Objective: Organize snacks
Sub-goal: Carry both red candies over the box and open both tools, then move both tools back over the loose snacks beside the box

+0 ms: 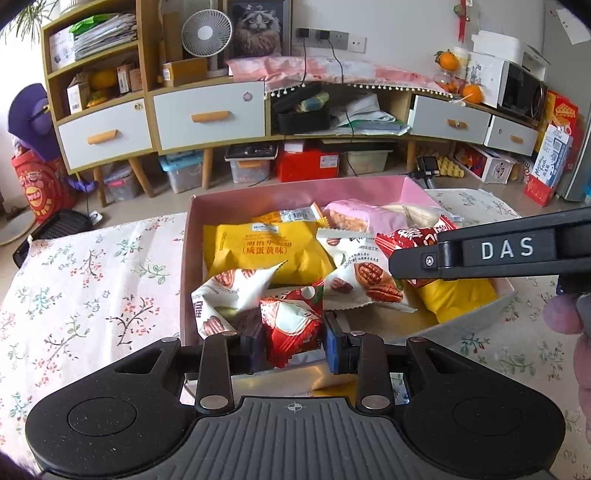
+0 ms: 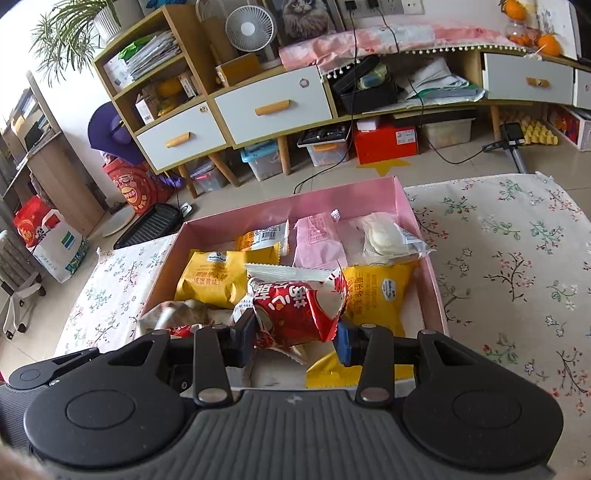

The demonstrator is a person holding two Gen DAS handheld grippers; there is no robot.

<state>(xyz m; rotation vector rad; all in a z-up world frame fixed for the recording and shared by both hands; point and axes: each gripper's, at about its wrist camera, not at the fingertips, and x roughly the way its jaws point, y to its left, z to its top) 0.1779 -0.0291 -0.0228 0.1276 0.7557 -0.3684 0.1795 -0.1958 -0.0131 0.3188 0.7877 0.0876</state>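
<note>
A pink box (image 1: 295,186) (image 2: 288,199) on a floral cloth holds several snack packets: yellow ones (image 1: 266,251) (image 2: 212,277), white pecan ones (image 1: 354,273), a pink one (image 2: 317,236) and a clear bun pack (image 2: 384,236). My left gripper (image 1: 290,341) is shut on a red-and-white packet (image 1: 291,325) at the box's near edge. My right gripper (image 2: 295,334) is shut on a red packet (image 2: 299,310) over the box's near right part. The right gripper also shows from the side in the left wrist view (image 1: 480,254).
The floral cloth (image 1: 92,277) (image 2: 517,258) spreads left and right of the box. Behind stands a low cabinet (image 1: 207,114) with drawers, a fan (image 1: 207,33) and storage bins below. A dark tray (image 2: 147,225) lies on the floor beyond the table.
</note>
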